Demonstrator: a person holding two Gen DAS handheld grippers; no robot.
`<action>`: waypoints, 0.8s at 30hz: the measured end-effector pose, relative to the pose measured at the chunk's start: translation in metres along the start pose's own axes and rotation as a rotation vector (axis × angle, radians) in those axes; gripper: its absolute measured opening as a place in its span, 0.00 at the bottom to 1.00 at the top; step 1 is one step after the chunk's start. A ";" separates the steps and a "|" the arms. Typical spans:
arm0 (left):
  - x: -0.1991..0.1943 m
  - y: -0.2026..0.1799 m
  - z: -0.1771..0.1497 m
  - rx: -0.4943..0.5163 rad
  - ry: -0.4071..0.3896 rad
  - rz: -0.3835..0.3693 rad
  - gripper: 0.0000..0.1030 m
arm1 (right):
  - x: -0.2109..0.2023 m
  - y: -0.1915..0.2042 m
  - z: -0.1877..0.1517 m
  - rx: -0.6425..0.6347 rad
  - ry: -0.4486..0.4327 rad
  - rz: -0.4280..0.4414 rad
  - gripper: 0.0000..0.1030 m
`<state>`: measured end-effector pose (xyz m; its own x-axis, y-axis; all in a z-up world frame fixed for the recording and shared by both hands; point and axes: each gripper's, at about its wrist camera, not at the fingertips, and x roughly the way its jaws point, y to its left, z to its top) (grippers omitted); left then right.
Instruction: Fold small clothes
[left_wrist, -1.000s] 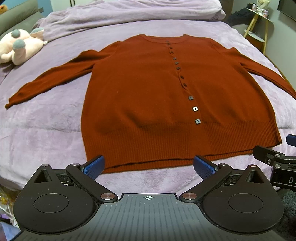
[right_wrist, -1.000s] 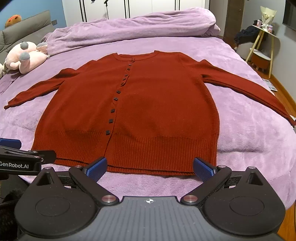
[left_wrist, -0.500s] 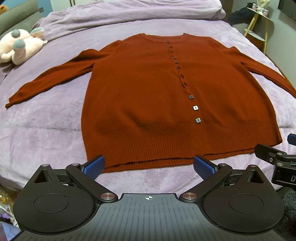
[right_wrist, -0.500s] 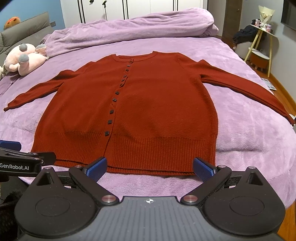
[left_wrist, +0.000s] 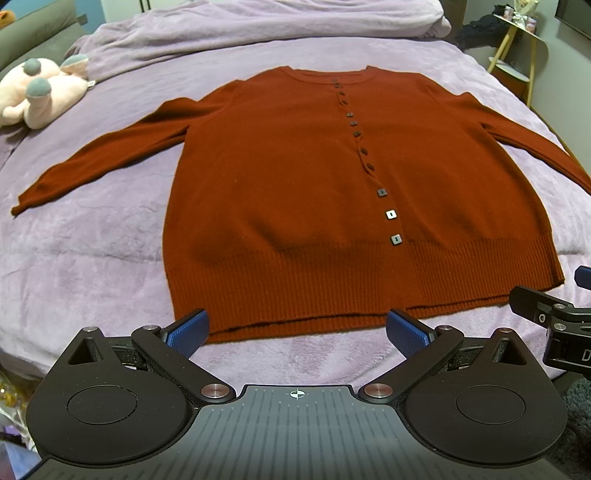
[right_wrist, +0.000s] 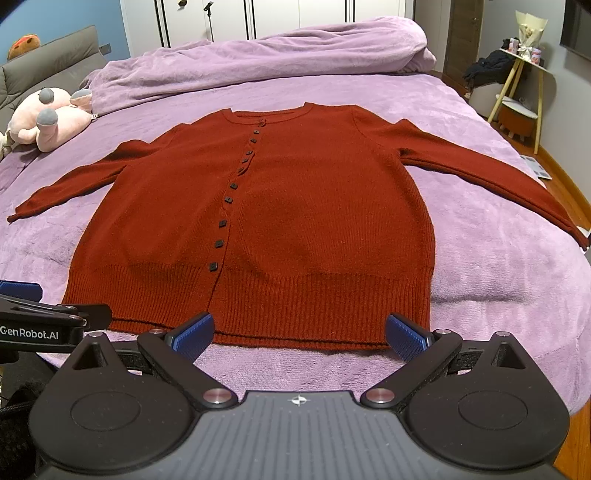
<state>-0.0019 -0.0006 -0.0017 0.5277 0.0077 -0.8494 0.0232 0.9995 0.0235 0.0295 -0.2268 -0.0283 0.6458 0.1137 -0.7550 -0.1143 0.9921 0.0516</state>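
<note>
Your left gripper (left_wrist: 295, 330) and right gripper (right_wrist: 300, 334) both hover with jaws spread wide, holding nothing, just short of the hem of a rust-red cardigan (left_wrist: 314, 192) lying flat at twelve o'clock on the purple bed (left_wrist: 85, 258)

cardigan's right sleeve (left_wrist: 546, 155) cut off at frame edge, shelf items (right_wrist: 526, 51) too small to identify

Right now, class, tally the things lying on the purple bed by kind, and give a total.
red cardigan: 1
pink plush toy: 1
bunched purple duvet: 1
Total: 3
</note>
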 end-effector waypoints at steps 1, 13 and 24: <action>0.000 0.000 0.000 -0.001 0.000 0.001 1.00 | 0.000 0.000 0.000 0.001 -0.001 0.000 0.96; -0.002 0.002 -0.001 -0.003 -0.001 0.009 1.00 | 0.000 -0.001 -0.001 0.005 0.002 0.000 0.96; -0.002 0.001 0.000 -0.002 0.000 0.014 1.00 | 0.001 -0.002 0.000 0.006 0.004 0.000 0.96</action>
<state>-0.0026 0.0002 -0.0003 0.5276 0.0215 -0.8492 0.0145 0.9993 0.0343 0.0305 -0.2286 -0.0297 0.6429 0.1140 -0.7575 -0.1097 0.9924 0.0562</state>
